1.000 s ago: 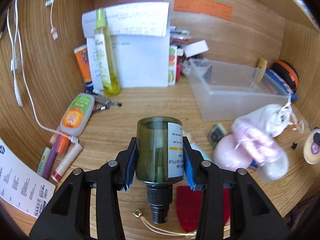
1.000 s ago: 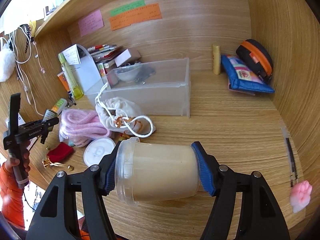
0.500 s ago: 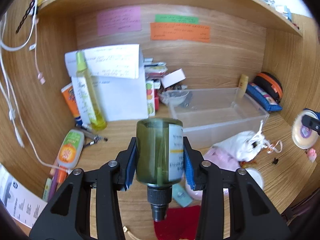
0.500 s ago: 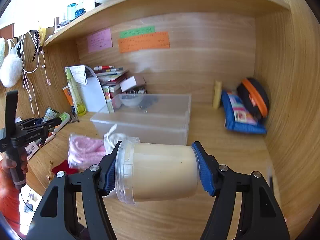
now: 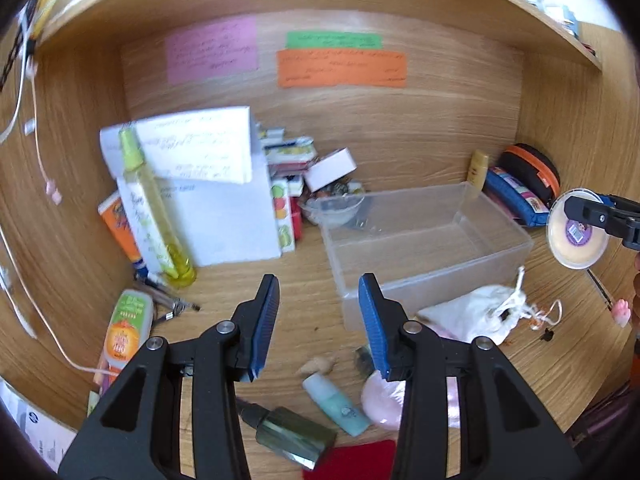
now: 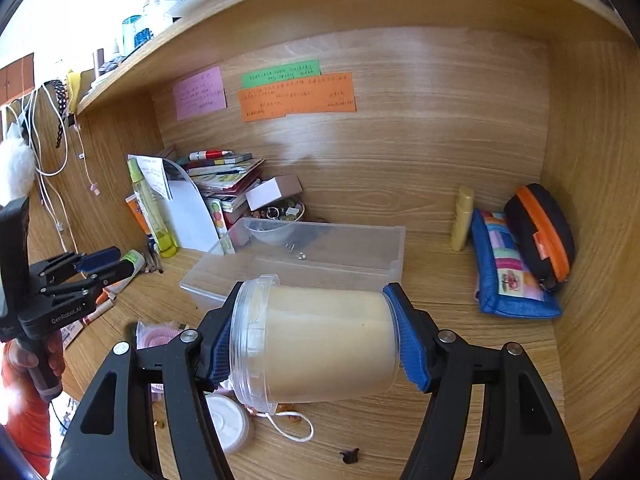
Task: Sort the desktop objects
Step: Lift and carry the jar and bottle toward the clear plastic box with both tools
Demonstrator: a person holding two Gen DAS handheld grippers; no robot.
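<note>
My left gripper [image 5: 319,284] is open with nothing between its blue pads. The dark green bottle [image 5: 292,432] lies on its side on the desk below and in front of it, beside a small teal bottle [image 5: 336,404]. My right gripper [image 6: 316,300] is shut on a clear jar [image 6: 320,348] of cream-coloured contents, held sideways above the desk. In the left wrist view that jar [image 5: 576,240] hangs at the far right, past the empty clear plastic bin [image 5: 424,248]. The right wrist view shows the bin [image 6: 304,264] just behind the jar, and the left gripper [image 6: 100,264] at the far left.
A yellow spray bottle [image 5: 152,208], papers and books stand at the back left. A white drawstring pouch [image 5: 472,312], a pink item and a red pouch [image 5: 352,460] lie near the front. A blue pouch [image 6: 508,268] and a black-orange case [image 6: 540,236] sit at the right wall.
The green bottle, held in my left gripper before, is now out of it and lies on the desk. Both grippers have risen, and the right one still carries the jar.
</note>
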